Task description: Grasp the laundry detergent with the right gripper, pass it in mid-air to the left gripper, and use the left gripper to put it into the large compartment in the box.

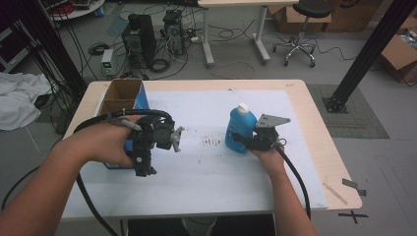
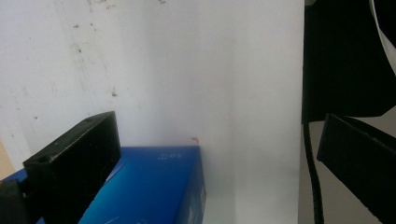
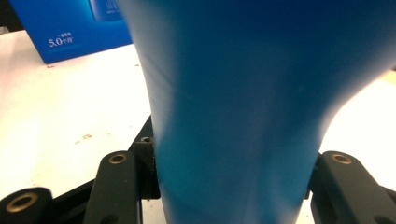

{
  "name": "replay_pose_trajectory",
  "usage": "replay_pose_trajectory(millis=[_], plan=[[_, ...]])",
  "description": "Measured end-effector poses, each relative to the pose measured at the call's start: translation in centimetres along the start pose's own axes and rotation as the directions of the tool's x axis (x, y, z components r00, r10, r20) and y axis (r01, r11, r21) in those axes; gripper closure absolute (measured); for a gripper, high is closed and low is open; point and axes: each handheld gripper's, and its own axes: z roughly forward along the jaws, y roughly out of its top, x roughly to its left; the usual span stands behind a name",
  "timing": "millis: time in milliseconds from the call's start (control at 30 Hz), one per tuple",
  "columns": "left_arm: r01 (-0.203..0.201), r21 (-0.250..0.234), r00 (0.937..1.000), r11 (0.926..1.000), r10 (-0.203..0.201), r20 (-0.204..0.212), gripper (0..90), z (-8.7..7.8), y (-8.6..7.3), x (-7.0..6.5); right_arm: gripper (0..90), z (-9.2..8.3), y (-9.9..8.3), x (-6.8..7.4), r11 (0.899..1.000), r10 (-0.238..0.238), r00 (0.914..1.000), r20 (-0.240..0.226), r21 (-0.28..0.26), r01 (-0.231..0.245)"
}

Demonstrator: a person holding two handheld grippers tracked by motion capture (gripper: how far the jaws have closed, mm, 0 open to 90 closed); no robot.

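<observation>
Both jaws of the right gripper [image 1: 244, 139] press against the sides of a blue bottle [image 1: 240, 129], one on each flank, so the gripper is closed on it. In the right gripper view the bottle's blue body [image 3: 238, 116] rises between the two black jaws and touches each of them low on its waist. From the high view the bottle stands upright on the white mat [image 1: 216, 167], right of centre, its long axis vertical and its white cap [image 1: 242, 107] pointing up. The right hand [image 1: 269, 158] holds the gripper from the near side, and the grey three-cornered plate [image 1: 271, 120] sits just right of the bottle.

On the left, the left gripper [image 1: 141, 169] has its jaws spread wide apart, holding nothing. In the left gripper view a blue box [image 2: 149, 186] lies between them, close against the left jaw and well apart from the right one, with bare white mat [image 2: 187, 70] beyond it. Whether the left jaw touches the box cannot be told. In the high view the left hand [image 1: 105, 142] covers much of this box [image 1: 129, 147], which sits at the left side of the mat and runs from near to far. Its open cardboard top [image 1: 120, 96] shows at the far end, near the far left corner of the wooden table [image 1: 319, 142]. In the right gripper view the same box [image 3: 70, 32] stands far left behind the bottle, with white print on its blue side.
</observation>
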Motion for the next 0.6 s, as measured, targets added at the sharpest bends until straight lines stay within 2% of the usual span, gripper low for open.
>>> replay_pose_trajectory(millis=[200,233,300,333,367,433,500,533,567,600], plan=[[0.009,-0.006,1.0,0.9999,-0.009,0.0,0.1,-0.2,0.2,0.3,46.4,-1.2,1.3,0.2,0.999,-0.031,0.9986,-0.042,-0.01,0.03],[0.009,-0.01,1.0,0.9999,-0.009,-0.002,0.1,-0.3,0.3,0.5,46.4,-1.8,2.0,0.4,0.999,-0.049,0.9959,-0.076,-0.01,0.048],[0.008,-0.011,1.0,0.9999,-0.008,-0.002,0.1,-0.3,0.3,0.6,46.4,-2.1,2.6,0.7,0.998,-0.069,0.992,-0.106,-0.003,0.069],[0.01,-0.014,1.0,0.9999,-0.01,0.001,0.1,-0.4,0.4,0.7,46.4,-2.1,2.6,0.7,0.998,-0.069,0.992,-0.106,-0.003,0.069],[0.008,-0.016,1.0,0.9998,-0.008,0.0,0.1,-0.5,0.4,0.8,46.4,-2.5,3.3,1.3,0.995,-0.093,0.9842,-0.15,0.006,0.095],[0.01,-0.017,0.9999,0.9998,-0.01,0.004,0.1,-0.5,0.6,1.0,46.4,-2.6,3.8,1.9,0.993,-0.115,0.9762,-0.184,0.016,0.12],[0.01,-0.019,0.9999,0.9998,-0.01,0.004,0.1,-0.5,0.7,1.1,46.3,-2.5,4.3,2.6,0.989,-0.14,0.9642,-0.225,0.022,0.148],[0.011,-0.021,0.9999,0.9997,-0.011,0.005,0.1,-0.5,0.8,1.2,46.3,-2.5,4.3,2.6,0.989,-0.14,0.9642,-0.225,0.022,0.148],[0.011,-0.02,0.9999,0.9997,-0.011,0.009,0.1,-0.5,1.1,1.4,46.3,-2.3,4.6,3.5,0.986,-0.154,0.95,-0.272,0.026,0.167],[0.011,-0.02,0.9999,0.9997,-0.011,0.009,0.1,-0.5,1.1,1.4,46.3,-2.3,4.6,3.5,0.986,-0.154,0.95,-0.272,0.026,0.167]])
